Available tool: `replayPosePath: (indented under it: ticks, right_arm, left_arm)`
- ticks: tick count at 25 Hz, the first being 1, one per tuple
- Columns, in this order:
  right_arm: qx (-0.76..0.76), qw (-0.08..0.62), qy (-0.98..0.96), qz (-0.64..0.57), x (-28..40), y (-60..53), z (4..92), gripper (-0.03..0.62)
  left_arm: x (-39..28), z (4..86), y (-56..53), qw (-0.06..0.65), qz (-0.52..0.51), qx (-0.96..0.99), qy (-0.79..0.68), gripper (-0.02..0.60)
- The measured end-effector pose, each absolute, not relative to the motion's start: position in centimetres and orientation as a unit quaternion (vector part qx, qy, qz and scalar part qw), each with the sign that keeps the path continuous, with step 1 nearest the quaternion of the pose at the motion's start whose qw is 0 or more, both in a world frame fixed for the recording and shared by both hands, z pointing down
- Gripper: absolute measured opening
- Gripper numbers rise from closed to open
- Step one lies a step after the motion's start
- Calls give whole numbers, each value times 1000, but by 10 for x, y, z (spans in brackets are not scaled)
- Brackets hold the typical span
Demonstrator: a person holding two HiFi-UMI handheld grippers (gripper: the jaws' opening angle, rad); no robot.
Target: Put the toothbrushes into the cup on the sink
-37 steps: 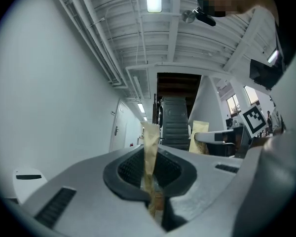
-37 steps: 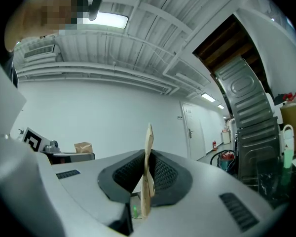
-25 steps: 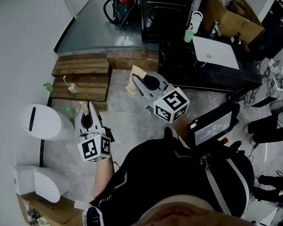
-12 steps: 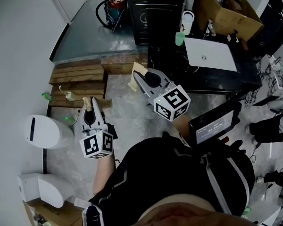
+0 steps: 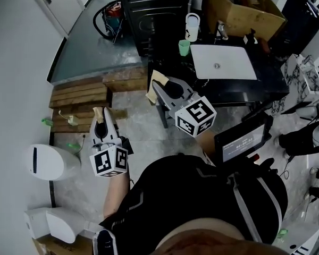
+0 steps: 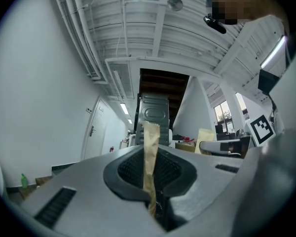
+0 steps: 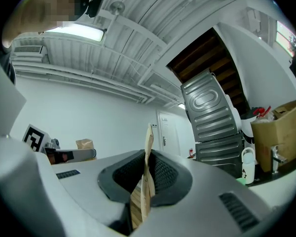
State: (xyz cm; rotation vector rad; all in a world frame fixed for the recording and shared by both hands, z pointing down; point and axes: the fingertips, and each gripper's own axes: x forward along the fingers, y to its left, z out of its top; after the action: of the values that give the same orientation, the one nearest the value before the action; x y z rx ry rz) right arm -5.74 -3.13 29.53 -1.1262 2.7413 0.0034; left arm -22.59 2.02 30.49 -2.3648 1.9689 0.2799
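1. Grey concrete floor point(image 5: 143, 134) fills the middle of the head view. Beyond it stands a black stone counter point(image 5: 268, 84) with a white rectangular sink basin point(image 5: 223, 62) set in its top
2. Small green plastic cup point(image 5: 184, 47): upright on the counter, just beside the basin's far left corner; contents cannot be made out
3. White lidded jug point(image 5: 192, 26): upright just behind the cup. An open brown cardboard box point(image 5: 244, 17) behind the basin holds mixed items too small to identify
4. Left gripper point(image 5: 99, 122): jaws clamped on a tan paper-wrapped toothbrush packet point(image 5: 98, 112), which projects past the fingertips
5. Right gripper point(image 5: 162, 86): jaws clamped on a second tan paper-wrapped toothbrush packet point(image 5: 156, 80)
6. Both grippers are held out ahead of the person, roughly level, aimed towards the counter. The right one is near the counter's front edge; the left one is over the floor, near a stack of wooden pallets point(image 5: 80, 97)
7. Both packets are well apart from the cup
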Motion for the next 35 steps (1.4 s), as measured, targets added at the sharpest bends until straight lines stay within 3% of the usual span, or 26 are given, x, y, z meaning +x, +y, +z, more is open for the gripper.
replayPosePath:
  ticks: [18,35]
  right_arm:
    - [-449,102,888,-8,83,-90,304,41]
    - [-563,80,822,-10,121,-173,310,41]
  left_arm:
    - [-89,303,-77,14,72,-818,570,28]
    - [-37,298,-206,1,92,-888,451,28]
